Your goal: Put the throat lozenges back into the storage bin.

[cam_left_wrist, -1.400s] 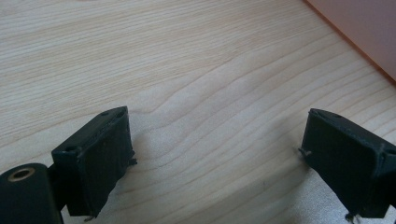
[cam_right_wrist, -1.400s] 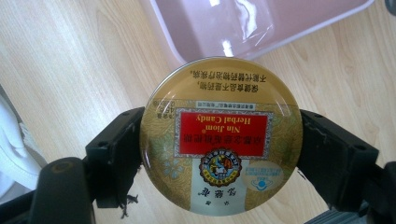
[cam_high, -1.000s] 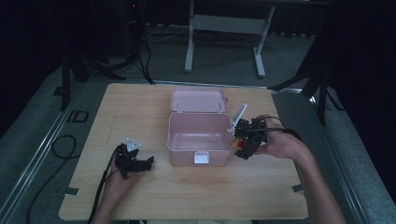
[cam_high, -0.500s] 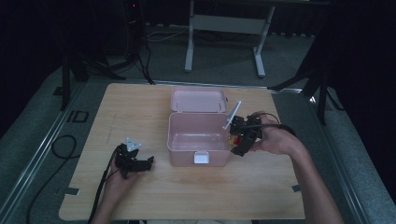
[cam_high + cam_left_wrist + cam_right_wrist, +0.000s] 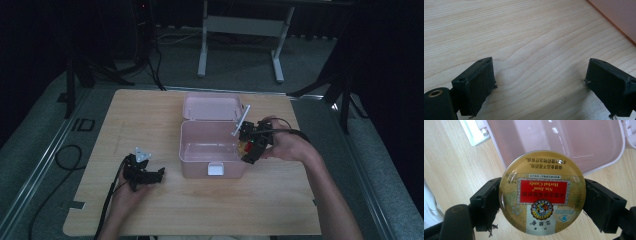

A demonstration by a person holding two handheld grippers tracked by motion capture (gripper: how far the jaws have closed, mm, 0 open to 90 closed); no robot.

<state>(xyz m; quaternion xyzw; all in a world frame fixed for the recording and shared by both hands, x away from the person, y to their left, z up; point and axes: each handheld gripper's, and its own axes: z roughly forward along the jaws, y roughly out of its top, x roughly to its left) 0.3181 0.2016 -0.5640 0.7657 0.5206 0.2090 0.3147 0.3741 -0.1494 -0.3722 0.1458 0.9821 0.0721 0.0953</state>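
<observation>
One wooden bench (image 5: 150, 125) carries one pink box (image 5: 210, 150), its lid (image 5: 210, 106) thrown back and its single white latch (image 5: 215, 169) facing the person. Two tongs are in hand: the left tongs (image 5: 150, 177) rest on the bench beside the box, jaws spread with nothing between them, while the right tongs (image 5: 541, 202) pinch one round herbal candy tin (image 5: 542, 192) at the box's right rim.

wooden table (image 5: 150, 120) | grey floor (image 5: 240, 70) | metal stand (image 5: 240, 25)
</observation>
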